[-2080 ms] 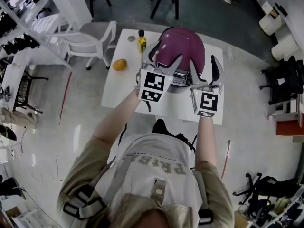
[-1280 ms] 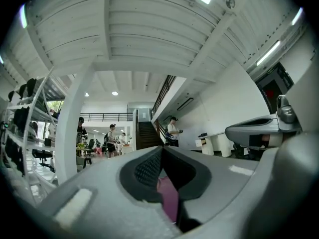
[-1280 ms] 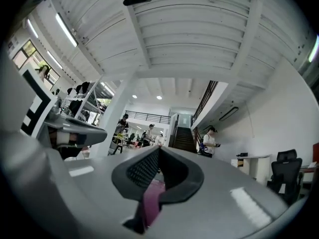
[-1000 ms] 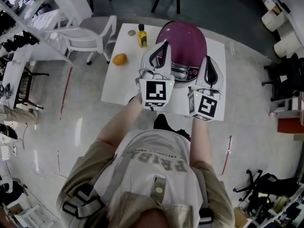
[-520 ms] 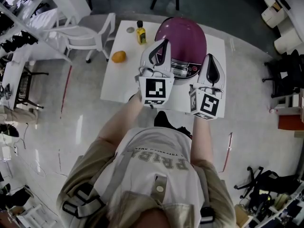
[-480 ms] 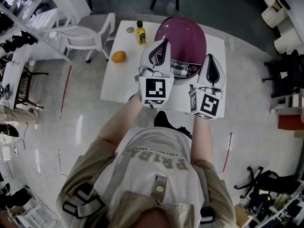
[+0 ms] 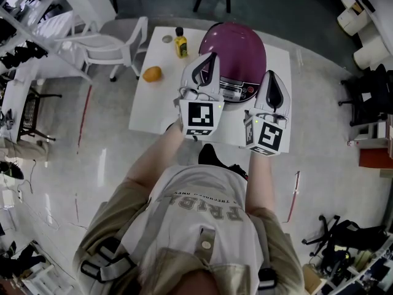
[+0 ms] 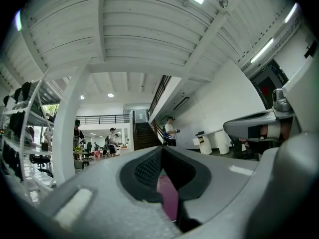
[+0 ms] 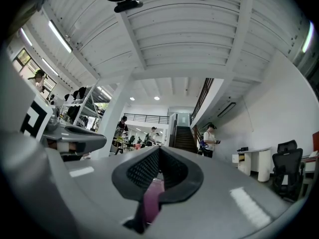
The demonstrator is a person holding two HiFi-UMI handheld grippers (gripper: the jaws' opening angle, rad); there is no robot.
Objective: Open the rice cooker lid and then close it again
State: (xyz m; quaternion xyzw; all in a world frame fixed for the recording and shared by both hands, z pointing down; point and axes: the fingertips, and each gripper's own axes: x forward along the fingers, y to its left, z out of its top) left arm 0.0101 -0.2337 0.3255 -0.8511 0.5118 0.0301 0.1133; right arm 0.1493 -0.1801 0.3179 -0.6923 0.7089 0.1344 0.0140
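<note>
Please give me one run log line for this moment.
rice cooker lid: closed | left hand-held gripper: shut, empty | right hand-held gripper: shut, empty | table: yellow bottle, orange

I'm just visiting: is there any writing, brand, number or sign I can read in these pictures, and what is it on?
Nothing here can be read for certain.
Shirt: big letters, upside down in the head view, too blurred to read.
Rice cooker control panel: print too small.
Yellow bottle: label too small.
Left gripper and right gripper: black-and-white square markers, no letters.
</note>
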